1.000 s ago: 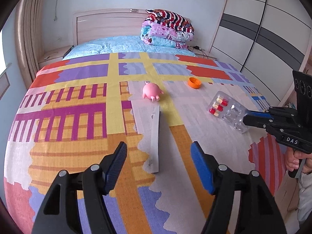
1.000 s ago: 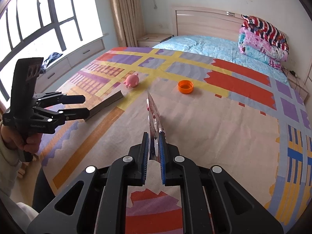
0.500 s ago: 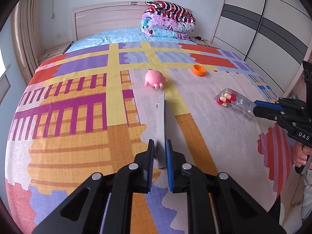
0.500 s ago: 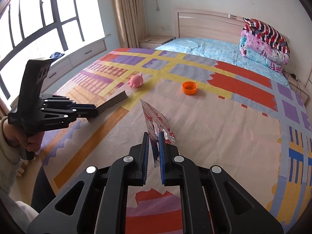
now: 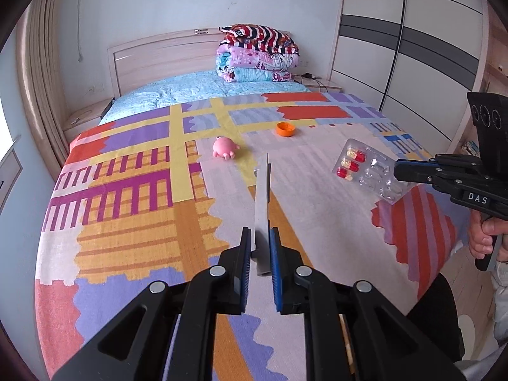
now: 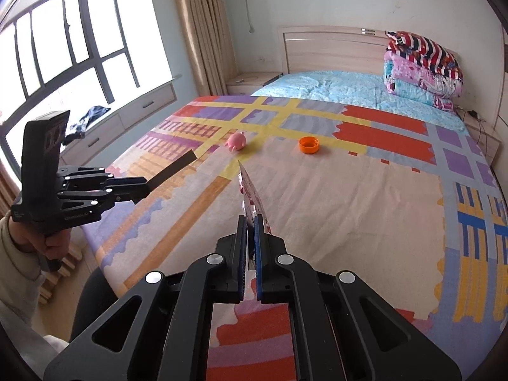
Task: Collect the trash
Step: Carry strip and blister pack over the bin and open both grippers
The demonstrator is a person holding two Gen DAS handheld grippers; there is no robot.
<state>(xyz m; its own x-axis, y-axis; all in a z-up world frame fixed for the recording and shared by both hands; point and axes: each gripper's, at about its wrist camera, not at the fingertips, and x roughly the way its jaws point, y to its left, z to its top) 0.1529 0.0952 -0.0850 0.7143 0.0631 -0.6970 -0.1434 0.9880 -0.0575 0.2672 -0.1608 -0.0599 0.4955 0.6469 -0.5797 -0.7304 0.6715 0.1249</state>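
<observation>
- The left claw [image 5: 260,254] squeezes a long, flat grey strip [image 5: 262,203], lifted off the bed [image 5: 133,222].
- The right claw [image 6: 250,238] squeezes a clear pill pack [image 5: 368,171] with red-and-yellow pills.

Bed [image 5: 133,190] mid-room, patchwork cover | wooden headboard [image 5: 158,57] behind it against pale wall [image 5: 190,0] | folded quilts [image 5: 257,54] stacked at bed's head | sliding wardrobe [image 5: 412,47] beside bed | daylit window [image 6: 63,47] and beige curtain [image 6: 197,31] on bed's opposite side
</observation>
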